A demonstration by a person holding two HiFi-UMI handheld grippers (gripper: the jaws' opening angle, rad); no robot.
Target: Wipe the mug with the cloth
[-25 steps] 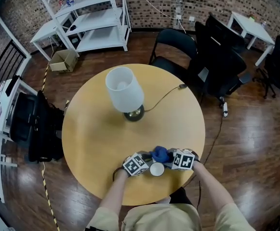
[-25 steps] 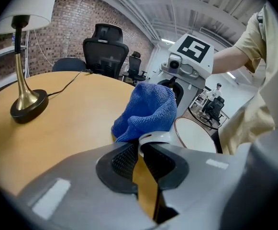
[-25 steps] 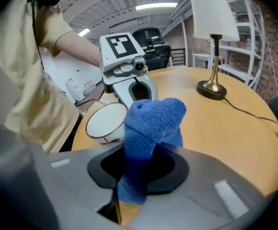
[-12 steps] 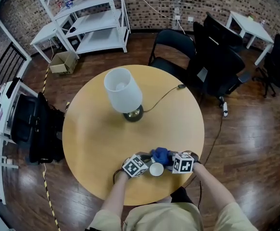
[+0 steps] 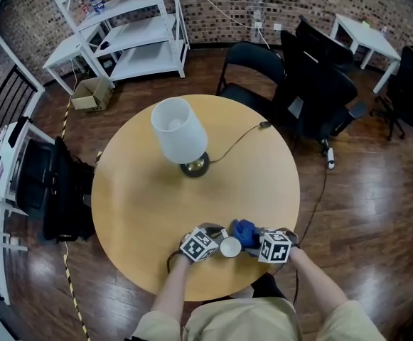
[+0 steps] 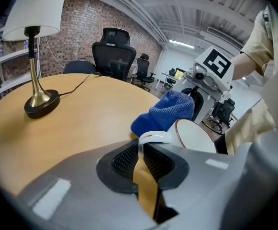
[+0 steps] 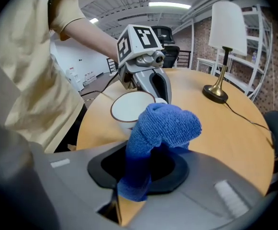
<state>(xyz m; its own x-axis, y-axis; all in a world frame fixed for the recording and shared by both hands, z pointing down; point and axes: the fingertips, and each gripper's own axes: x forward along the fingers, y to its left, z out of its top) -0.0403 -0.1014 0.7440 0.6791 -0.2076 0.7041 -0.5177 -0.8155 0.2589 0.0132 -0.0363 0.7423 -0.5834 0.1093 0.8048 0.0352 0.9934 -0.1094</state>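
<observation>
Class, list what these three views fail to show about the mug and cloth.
- The mug: base and lower wall hidden behind the left gripper body, left gripper view.
- Where the cloth meets the mug: the cloth itself covers it in the right gripper view; too small in the head view.
- The lamp: shade top cut by the edge, left gripper view.

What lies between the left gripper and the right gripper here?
The white mug, handle pinched by the left gripper, and the blue cloth clamped in the right gripper, side by side in the head view.
</observation>
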